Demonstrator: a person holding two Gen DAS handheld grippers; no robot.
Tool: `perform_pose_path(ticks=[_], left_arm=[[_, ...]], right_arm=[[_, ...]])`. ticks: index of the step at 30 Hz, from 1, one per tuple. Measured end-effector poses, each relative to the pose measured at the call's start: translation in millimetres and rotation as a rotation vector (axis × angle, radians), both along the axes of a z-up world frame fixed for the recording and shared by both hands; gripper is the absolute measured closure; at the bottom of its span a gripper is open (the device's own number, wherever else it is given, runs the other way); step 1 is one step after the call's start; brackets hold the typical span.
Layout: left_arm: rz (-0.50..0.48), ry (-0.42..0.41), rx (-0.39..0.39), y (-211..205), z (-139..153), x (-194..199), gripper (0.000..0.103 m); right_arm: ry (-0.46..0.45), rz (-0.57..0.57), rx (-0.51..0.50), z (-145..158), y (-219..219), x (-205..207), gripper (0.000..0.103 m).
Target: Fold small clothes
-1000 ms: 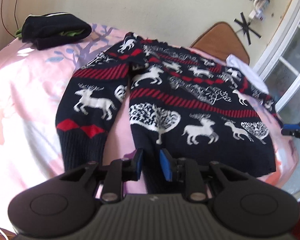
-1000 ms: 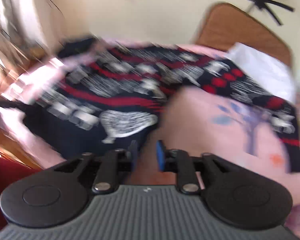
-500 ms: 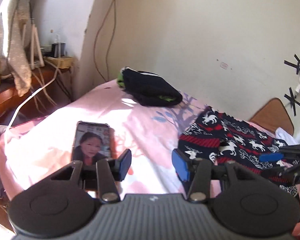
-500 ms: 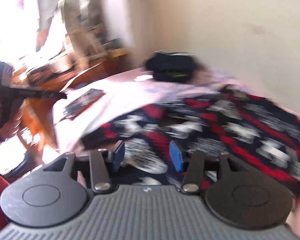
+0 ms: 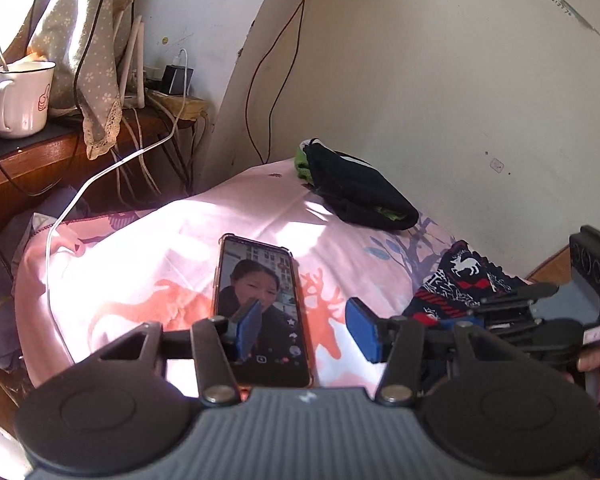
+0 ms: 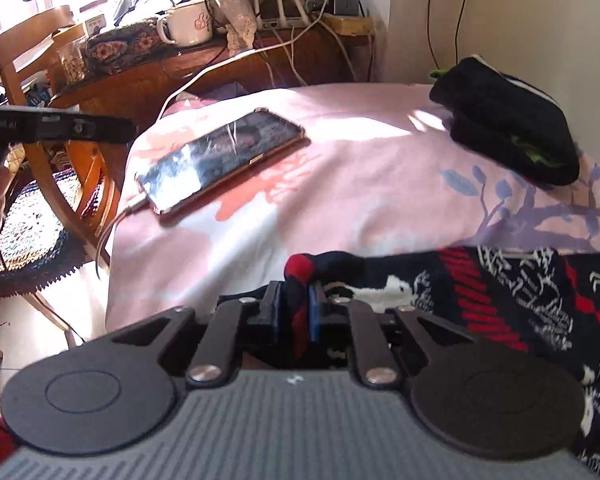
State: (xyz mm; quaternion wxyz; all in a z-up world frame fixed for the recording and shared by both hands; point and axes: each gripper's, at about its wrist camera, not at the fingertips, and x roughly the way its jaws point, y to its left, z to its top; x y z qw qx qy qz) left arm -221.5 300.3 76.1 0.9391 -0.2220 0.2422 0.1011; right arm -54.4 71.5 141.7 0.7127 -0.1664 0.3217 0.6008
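A navy knitted sweater (image 6: pixel 512 292) with white reindeer and red stripes lies on the pink bed sheet (image 6: pixel 360 184). My right gripper (image 6: pixel 294 314) is shut on the sweater's sleeve end, near its red patch. In the left wrist view the sweater (image 5: pixel 460 284) shows at the right, partly hidden behind the right gripper (image 5: pixel 452 322). My left gripper (image 5: pixel 302 330) is open and empty, hovering above a phone (image 5: pixel 258 308), left of the sweater.
A folded black garment (image 6: pixel 508 124) sits at the far side of the bed by the wall. The lit phone (image 6: pixel 220 160) with a charging cable lies near the bed's left edge. A wooden desk (image 6: pixel 204 64) with a mug and a chair (image 6: pixel 44 92) stand beyond.
My left gripper has swung left away from the sweater's hem and opened wide above the phone. My right gripper has moved to the sleeve end and closed on it.
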Motion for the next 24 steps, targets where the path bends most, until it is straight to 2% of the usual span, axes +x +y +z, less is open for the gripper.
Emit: perform_pose_path(ticks=[2,5,8,12,16,19,23,24], left_arm=[[0.015,-0.009,-0.008,4.8,1.7,-3.1,0.056],[0.042,-0.013,-0.025,8.3,2.8,-5.7,0.056],[0.050,-0.013,-0.045,5.6,3.1,-3.8,0.056],[0.015,-0.027,-0.051,-7.1,4.6,8.4,0.056],[-0.068,-0.044,-0.055,-25.3,11.4,43.0,0.056],[-0.164,-0.059,-0.052,-42.5,22.2,89.7,0.056],[-0.297,-0.071,-0.034,-78.2,35.0,173.6,0.051],[-0.332,-0.071,-0.032,-88.9,36.1,198.9,0.050]], right_arm=[[0.036,-0.018,0.080,27.0,9.1,10.7,0.087],[0.079,-0.038,0.275,84.9,23.0,43.4,0.087],[0.060,-0.101,0.364,133.6,32.2,76.5,0.087],[0.065,-0.239,0.400,165.3,6.4,135.2,0.087],[0.076,-0.362,0.452,169.3,-80.9,178.4,0.086],[0.084,-0.489,0.495,153.0,-167.6,201.9,0.086],[0.159,-0.673,0.526,106.2,-291.1,221.2,0.085],[0.188,-0.708,0.527,90.4,-315.9,224.4,0.081]])
